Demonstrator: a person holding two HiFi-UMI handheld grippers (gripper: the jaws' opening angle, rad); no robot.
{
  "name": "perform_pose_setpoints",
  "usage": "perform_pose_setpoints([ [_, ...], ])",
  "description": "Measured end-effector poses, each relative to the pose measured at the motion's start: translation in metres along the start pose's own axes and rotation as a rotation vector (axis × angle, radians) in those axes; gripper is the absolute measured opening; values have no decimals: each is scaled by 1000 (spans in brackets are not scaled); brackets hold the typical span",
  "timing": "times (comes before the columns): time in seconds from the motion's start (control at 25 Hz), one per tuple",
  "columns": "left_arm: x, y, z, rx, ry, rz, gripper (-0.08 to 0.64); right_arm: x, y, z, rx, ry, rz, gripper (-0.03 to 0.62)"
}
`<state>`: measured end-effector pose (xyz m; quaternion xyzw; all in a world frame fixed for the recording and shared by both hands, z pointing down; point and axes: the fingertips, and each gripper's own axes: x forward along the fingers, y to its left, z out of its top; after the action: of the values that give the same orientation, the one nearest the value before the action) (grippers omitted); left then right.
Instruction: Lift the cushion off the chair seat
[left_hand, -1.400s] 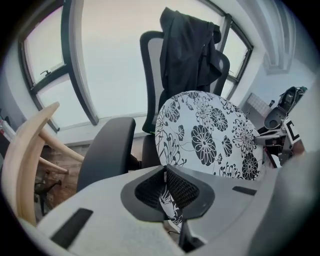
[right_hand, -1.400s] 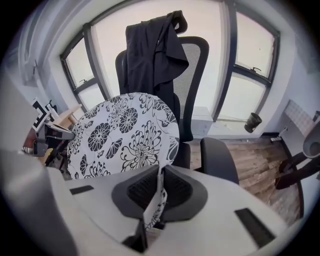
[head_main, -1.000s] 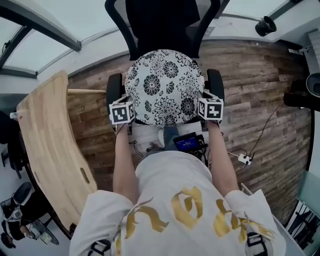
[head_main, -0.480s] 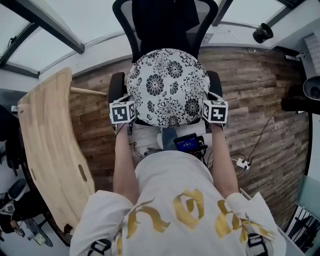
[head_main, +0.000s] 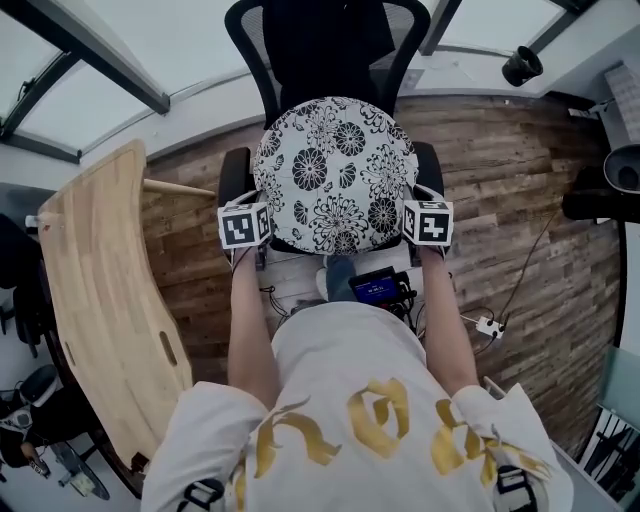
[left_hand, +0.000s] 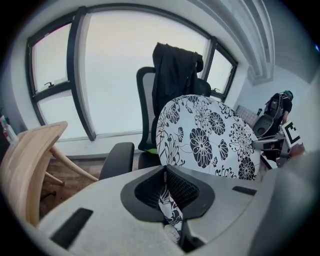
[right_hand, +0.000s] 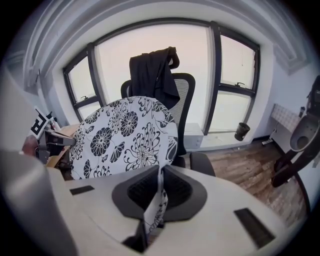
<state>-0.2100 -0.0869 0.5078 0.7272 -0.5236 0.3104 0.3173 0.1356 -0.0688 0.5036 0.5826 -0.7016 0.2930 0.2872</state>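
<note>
Wood-plank flooring runs beneath a black mesh office chair set before tall windows, with a dark jacket draped over its backrest. At far left, a pale curved wooden board stands on the floor.

The person's bare left forearm reaches straight forward from a white shirt, and the hand is hidden behind the marker cube. The left tool points forward and downward at the cushion's left edge. In the left gripper view, its jaws are pinched together on a fold of the patterned fabric.

A round white cushion with black flowers hangs between the two tools over the chair seat, between the armrests. Its far side tips up in front of the backrest. Whether it fully clears the seat cannot be seen.

The right forearm mirrors the left and runs roughly parallel to it. The right tool is angled down at the cushion's right edge, its jaws clamped on the fabric rim.
</note>
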Motion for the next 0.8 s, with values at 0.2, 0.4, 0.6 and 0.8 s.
perform_pose_setpoints([
  [0.2, -2, -3, 2, 3, -9, -1, 20, -1, -1, 2, 2, -11, 1, 26],
  [0.4, -2, -4, 1, 5, -7, -2, 20, -1, 0, 1, 6, -11, 10, 26],
  [0.6, 3, -2, 1, -8, -1, 8, 20, 3, 2, -2, 7, -1, 16, 26],
  [0.8, 4, -3, 5, -1, 0, 6, 20, 6, 5, -2, -4, 4, 21, 26],
])
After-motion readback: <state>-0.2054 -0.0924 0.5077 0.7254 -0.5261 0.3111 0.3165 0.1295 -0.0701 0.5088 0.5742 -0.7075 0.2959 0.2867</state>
